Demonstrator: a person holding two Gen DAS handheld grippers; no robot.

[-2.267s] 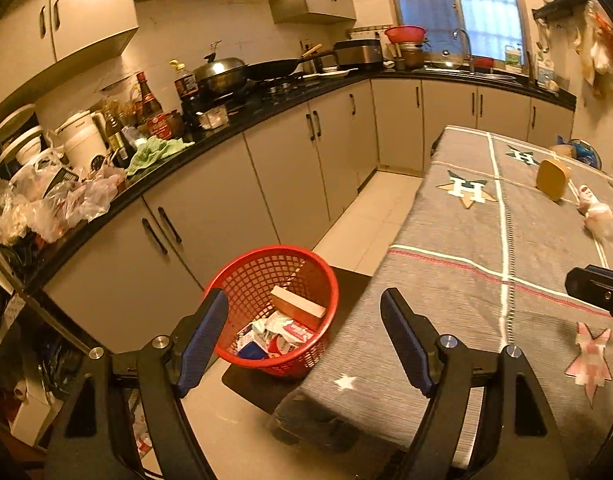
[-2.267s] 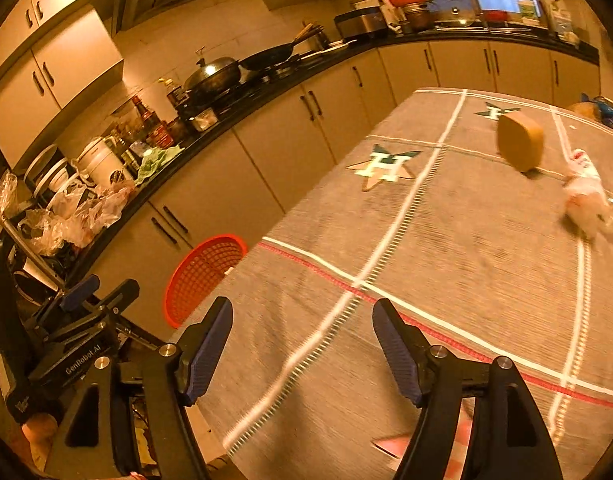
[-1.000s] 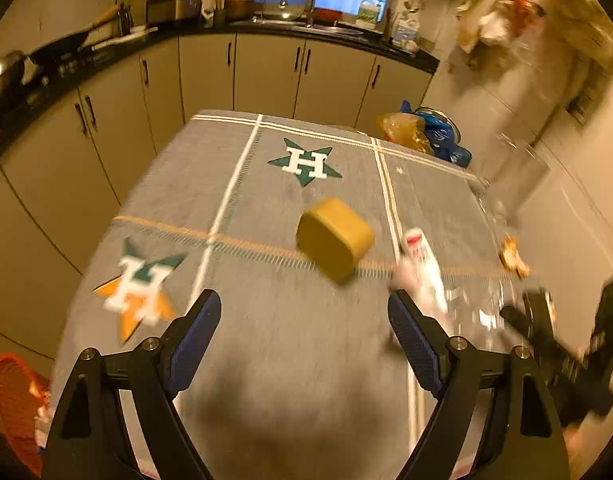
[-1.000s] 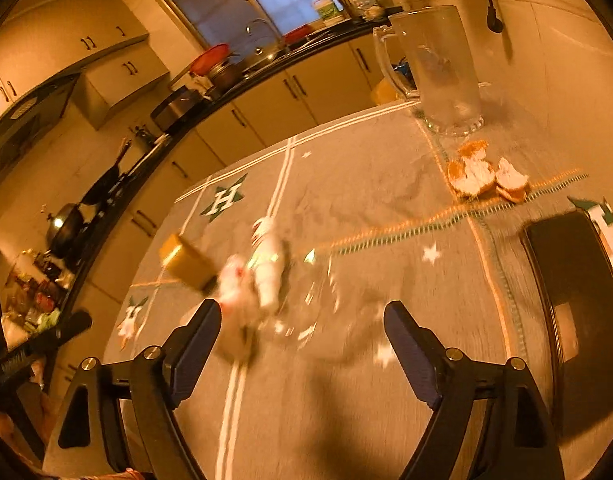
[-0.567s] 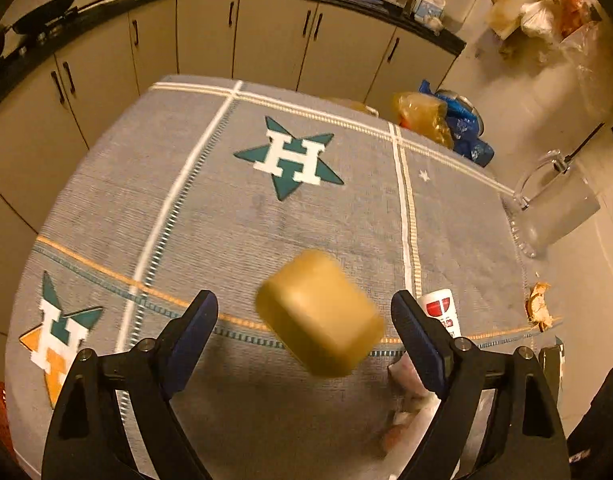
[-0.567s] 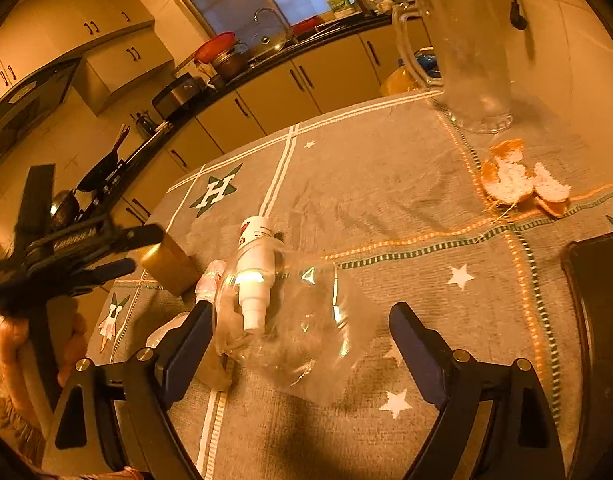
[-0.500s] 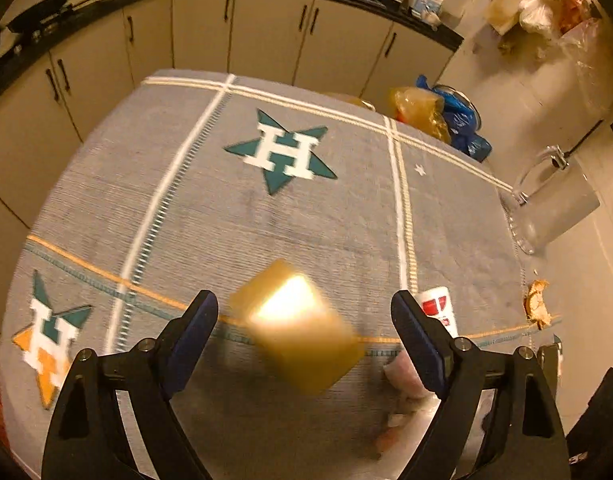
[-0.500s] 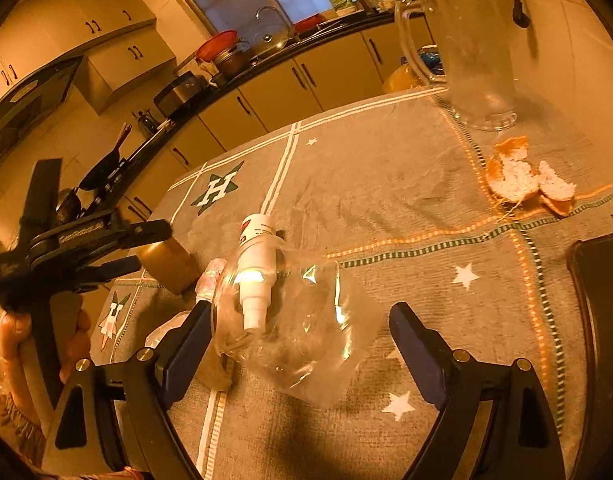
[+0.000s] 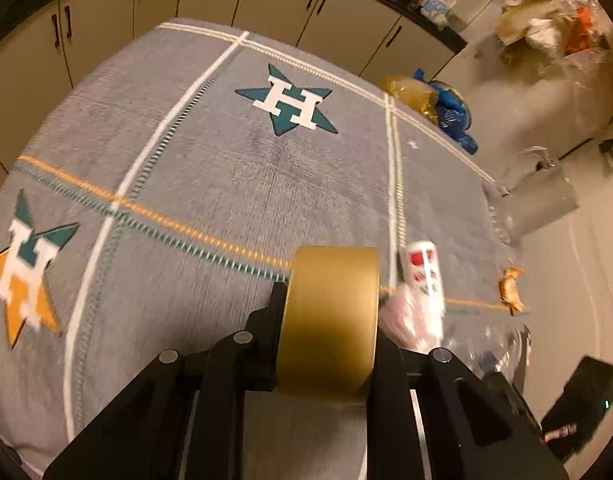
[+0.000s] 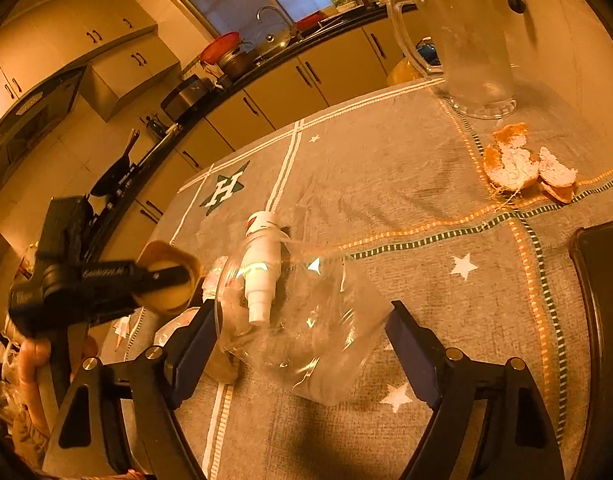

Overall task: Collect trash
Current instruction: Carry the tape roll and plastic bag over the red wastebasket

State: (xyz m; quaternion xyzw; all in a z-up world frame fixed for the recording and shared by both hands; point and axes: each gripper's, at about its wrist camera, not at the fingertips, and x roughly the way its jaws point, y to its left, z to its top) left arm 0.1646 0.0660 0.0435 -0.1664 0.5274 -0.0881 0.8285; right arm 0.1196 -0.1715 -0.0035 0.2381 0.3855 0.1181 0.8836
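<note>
My left gripper (image 9: 330, 312) is shut on a golden-yellow tub (image 9: 330, 344) and holds it just above the grey tablecloth (image 9: 226, 180). In the right wrist view that tub (image 10: 150, 260) sits at the left, clamped in the left gripper (image 10: 166, 280). A crushed clear plastic container (image 10: 306, 320) lies between the fingers of my right gripper (image 10: 298, 340). Its jaws are closing and the pads stand at the container's sides without squeezing it. A white bottle with a red label (image 10: 262, 264) (image 9: 422, 276) lies behind the clear plastic. A pinkish crumpled wrapper (image 9: 398, 316) lies beside the bottle.
Orange peel (image 10: 518, 164) (image 9: 510, 288) lies near the table's wall side. A tall glass pitcher (image 10: 466, 40) stands behind it. A dark flat object (image 10: 602, 320) sits at the right edge. Cabinets line the far side, and bags (image 9: 438, 108) lie beyond the table.
My left gripper dropped onto the golden tub and shut on it. The right gripper sank a little toward the clear container and its jaws narrowed slightly.
</note>
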